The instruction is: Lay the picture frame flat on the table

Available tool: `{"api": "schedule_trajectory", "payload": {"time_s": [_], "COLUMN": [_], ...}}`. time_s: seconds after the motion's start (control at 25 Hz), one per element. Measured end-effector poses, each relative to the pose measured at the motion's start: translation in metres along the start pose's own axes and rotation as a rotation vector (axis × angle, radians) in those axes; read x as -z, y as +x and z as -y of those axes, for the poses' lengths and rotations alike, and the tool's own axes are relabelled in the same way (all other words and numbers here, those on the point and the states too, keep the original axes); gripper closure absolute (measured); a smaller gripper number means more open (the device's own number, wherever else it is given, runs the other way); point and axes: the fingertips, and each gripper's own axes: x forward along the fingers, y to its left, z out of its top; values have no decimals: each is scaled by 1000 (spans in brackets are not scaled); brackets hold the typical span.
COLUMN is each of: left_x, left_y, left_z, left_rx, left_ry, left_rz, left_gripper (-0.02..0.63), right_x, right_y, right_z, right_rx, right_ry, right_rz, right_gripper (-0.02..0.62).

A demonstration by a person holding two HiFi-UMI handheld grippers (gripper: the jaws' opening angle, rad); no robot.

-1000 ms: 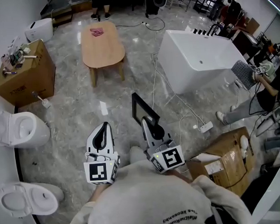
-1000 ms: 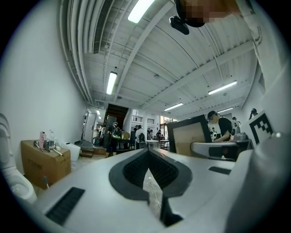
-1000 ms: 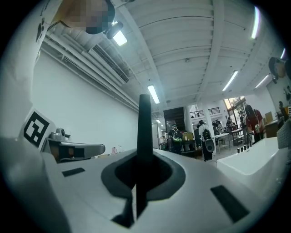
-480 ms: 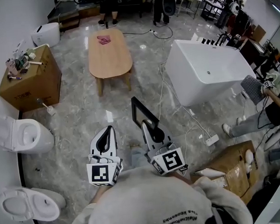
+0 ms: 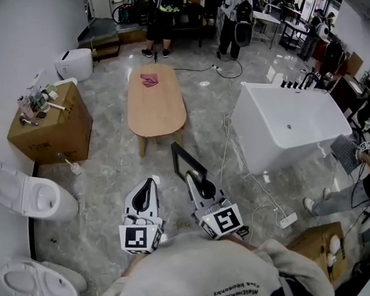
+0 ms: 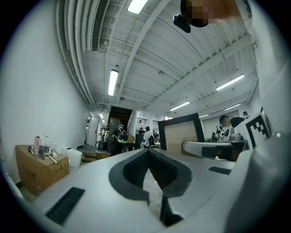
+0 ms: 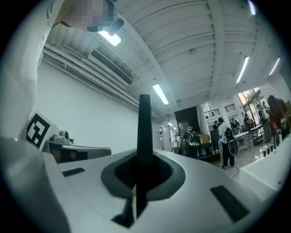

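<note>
Right gripper [image 5: 190, 177] clamps the black rectangular picture frame [image 5: 187, 158]; left gripper [image 5: 151, 181] closed, empty. Grey marble floor [image 5: 108, 161] separates both from the oval wooden table [image 5: 156, 108]. Brown cardboard box [image 5: 46, 131] top holds clutter.

Drawing nearer to the oval light-wood bench [image 5: 155, 105], bringing the black-rimmed picture frame [image 5: 187, 163] along in the right tongs [image 5: 195, 182].

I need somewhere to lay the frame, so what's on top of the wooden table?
On the wooden table, a crumpled pink cloth lies near the far end; the rest of the top looks bare, none of it covered.
</note>
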Motion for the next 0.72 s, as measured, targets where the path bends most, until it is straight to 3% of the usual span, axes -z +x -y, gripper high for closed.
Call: {"api": "schedule_trajectory", "payload": {"time_s": [0.52,0.72], "left_x": [12,20], "left_y": [51,61], "left_z": [-29,-35], "left_rx": [-136,-138], "left_ry": [8,14], "left_rz": [-5,-33], "left_gripper": [597,597], "right_x": [22,28], "right_y": [58,68], "right_z": [45,49], "right_rx": [-123,-131], "right_ry": [63,7], "right_rz": [2,-2], "right_gripper": [577,577]}}
